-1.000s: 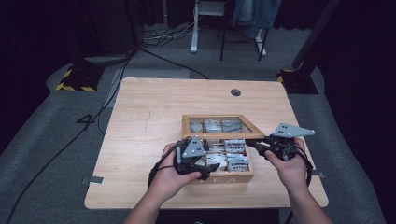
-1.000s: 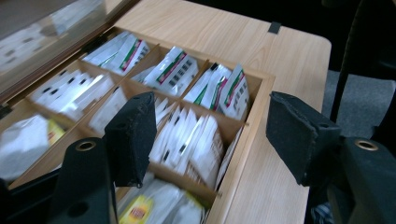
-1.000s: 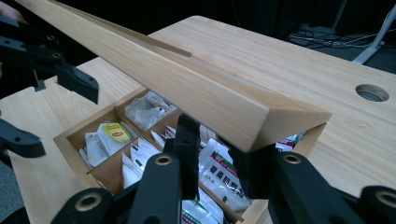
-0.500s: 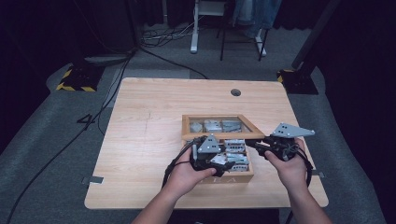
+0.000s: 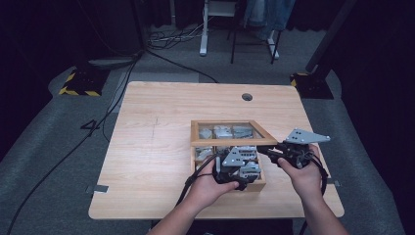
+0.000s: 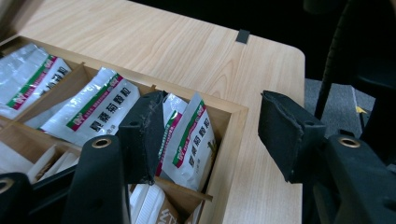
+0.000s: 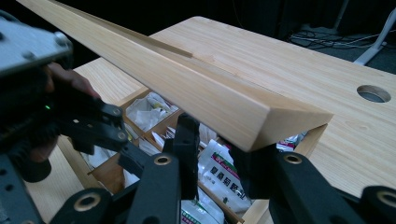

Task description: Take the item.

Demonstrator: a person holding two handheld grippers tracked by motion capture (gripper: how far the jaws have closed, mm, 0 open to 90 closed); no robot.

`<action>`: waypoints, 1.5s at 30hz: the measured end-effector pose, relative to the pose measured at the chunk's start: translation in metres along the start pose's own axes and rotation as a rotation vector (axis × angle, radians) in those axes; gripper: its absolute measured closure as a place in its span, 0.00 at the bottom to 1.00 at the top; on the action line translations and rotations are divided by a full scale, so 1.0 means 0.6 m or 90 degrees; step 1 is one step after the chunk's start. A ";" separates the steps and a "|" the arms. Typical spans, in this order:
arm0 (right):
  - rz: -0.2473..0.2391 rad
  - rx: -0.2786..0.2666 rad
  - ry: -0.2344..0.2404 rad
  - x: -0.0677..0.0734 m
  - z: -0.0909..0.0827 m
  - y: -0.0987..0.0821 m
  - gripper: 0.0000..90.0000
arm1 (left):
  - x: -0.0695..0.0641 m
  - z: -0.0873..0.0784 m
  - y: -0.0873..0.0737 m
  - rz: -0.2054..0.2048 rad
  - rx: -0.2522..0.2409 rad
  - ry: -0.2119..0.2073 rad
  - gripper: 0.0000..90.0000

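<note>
The compartmented box [image 5: 259,185] and its raised lid [image 5: 230,142] are pale, honey-toned wood, like the lighter grained table [image 5: 156,147]. The sachets [image 6: 194,140] in the box are silvery white with a green and dark red diagonal band and dark printed characters. Both the left gripper [image 6: 210,135] and the right gripper [image 7: 219,163] are black, each topped by a grey plate. The floor [image 5: 44,161] is grey carpet.

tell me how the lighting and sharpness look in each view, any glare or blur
High view: table evenly lit, surroundings nearly black, whole picture soft. Left gripper view: packets sharp with mild sheen on the foil; near jaws slightly soft. Right gripper view: lid brightly lit and crisp, box beneath in its shadow, left gripper close up and blurred at the frame's left.
</note>
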State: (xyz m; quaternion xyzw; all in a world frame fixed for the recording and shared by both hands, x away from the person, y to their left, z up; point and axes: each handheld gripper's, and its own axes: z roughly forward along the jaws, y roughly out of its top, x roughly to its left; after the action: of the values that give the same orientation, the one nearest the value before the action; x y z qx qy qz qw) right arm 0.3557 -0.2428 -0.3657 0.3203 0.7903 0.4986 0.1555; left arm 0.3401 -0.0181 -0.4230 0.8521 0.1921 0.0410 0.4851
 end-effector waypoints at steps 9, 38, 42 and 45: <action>0.001 -0.002 0.002 -0.001 0.000 0.001 0.80 | 0.010 0.031 -0.003 -0.012 0.029 0.001 0.59; -0.003 -0.002 0.001 -0.001 0.000 0.001 0.80 | 0.024 0.057 -0.017 -0.054 0.085 -0.046 0.98; -0.003 -0.002 0.001 -0.001 0.000 0.002 0.80 | 0.021 0.052 -0.015 -0.046 0.079 -0.047 0.98; -0.003 -0.003 0.000 -0.001 0.000 0.002 0.80 | 0.018 0.045 -0.012 -0.042 0.062 -0.041 0.99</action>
State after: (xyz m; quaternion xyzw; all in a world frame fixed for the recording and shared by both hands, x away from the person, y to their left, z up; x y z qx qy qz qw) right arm 0.3567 -0.2430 -0.3648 0.3178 0.7902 0.4999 0.1574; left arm 0.3552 -0.0328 -0.4447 0.8689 0.2059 -0.0116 0.4500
